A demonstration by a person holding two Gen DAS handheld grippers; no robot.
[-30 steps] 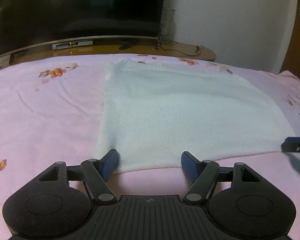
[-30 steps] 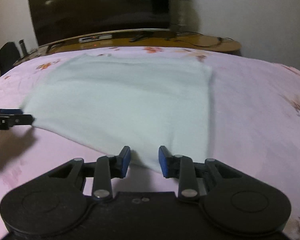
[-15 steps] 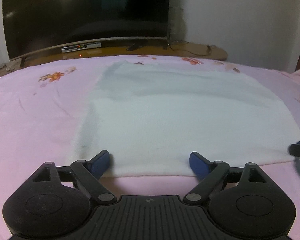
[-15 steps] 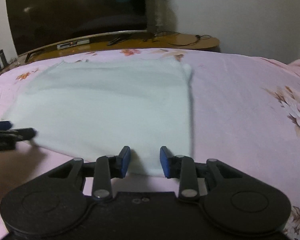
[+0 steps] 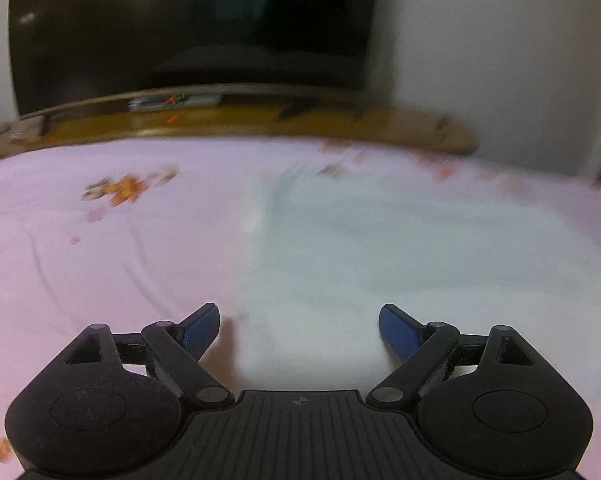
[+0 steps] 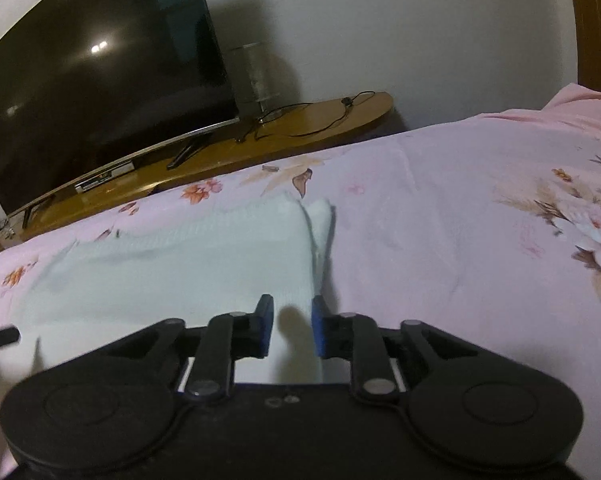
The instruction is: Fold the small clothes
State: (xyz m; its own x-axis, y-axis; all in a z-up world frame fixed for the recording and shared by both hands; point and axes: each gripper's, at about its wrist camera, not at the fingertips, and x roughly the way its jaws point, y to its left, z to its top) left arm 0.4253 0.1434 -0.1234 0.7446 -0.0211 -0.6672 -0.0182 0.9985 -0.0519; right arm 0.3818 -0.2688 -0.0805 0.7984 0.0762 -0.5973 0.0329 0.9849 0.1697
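We see a white knitted cloth (image 6: 172, 276) on a pink bedsheet (image 6: 440, 216) printed with orange and brown flowers; our black grippers carry blue pads (image 5: 398, 330), before a black television (image 6: 100, 92).

cloth (image 6: 172, 276) on bed sheet (image 6: 440, 240) | TV (image 6: 100, 92) on stand (image 6: 300, 128) behind | cup (image 6: 252, 76), seemingly, right of TV

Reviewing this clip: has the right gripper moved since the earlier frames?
Yes. In its wrist view the TV has slid left and tilted, so the right gripper has swung right and rolled. Its jaws have just been closing, with the white garment's edge between them.
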